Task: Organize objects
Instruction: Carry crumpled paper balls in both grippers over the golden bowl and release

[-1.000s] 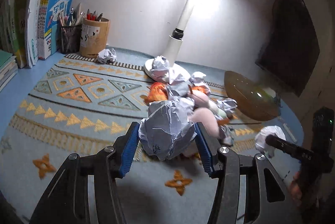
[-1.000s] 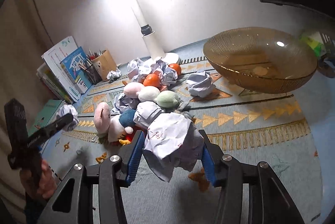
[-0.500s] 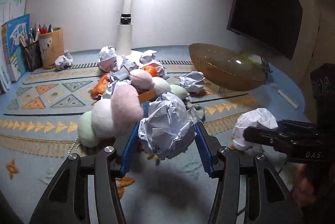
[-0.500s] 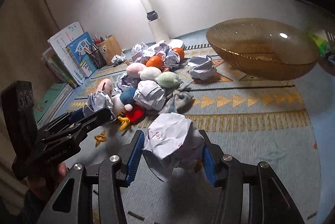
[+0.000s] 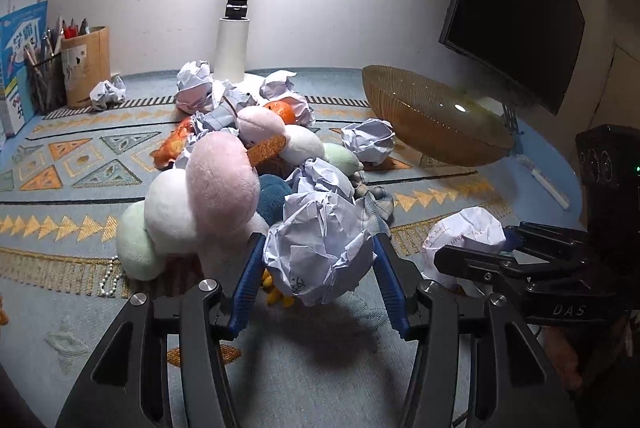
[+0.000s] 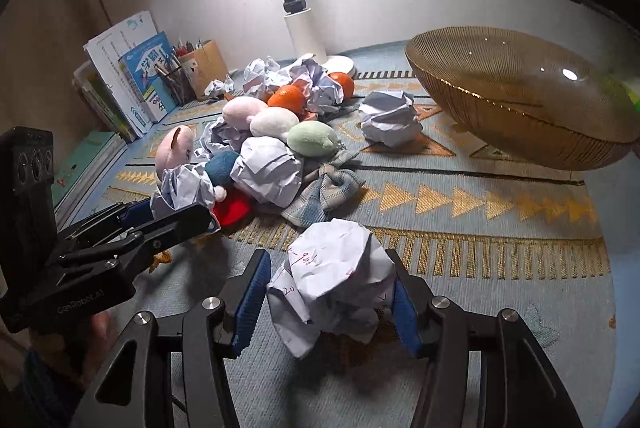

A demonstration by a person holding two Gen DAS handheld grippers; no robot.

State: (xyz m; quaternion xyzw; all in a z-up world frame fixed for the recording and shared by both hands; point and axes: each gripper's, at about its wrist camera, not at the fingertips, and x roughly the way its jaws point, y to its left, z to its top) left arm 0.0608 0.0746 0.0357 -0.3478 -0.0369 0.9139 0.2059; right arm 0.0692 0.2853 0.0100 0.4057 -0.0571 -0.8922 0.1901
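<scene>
Left wrist view: clamped in left gripper (image 5: 318,270), at 6 o'clock, first paper ball (image 5: 320,252), both blue pads pressing its sides, lifted off patterned rug (image 5: 80,163). Behind at 10 o'clock, pile of plush toys (image 5: 216,187) and more crumpled paper. At 2 o'clock, amber bowl (image 5: 436,123). At 3 o'clock, right gripper (image 5: 476,260) around second paper ball (image 5: 464,240). Right wrist view: right gripper (image 6: 326,302) jaws just been opening, second paper ball (image 6: 332,276) between them at 6 o'clock, down on rug, left pad clear of it. At 9 o'clock, left gripper (image 6: 160,224) pinching first paper ball (image 6: 180,187).
</scene>
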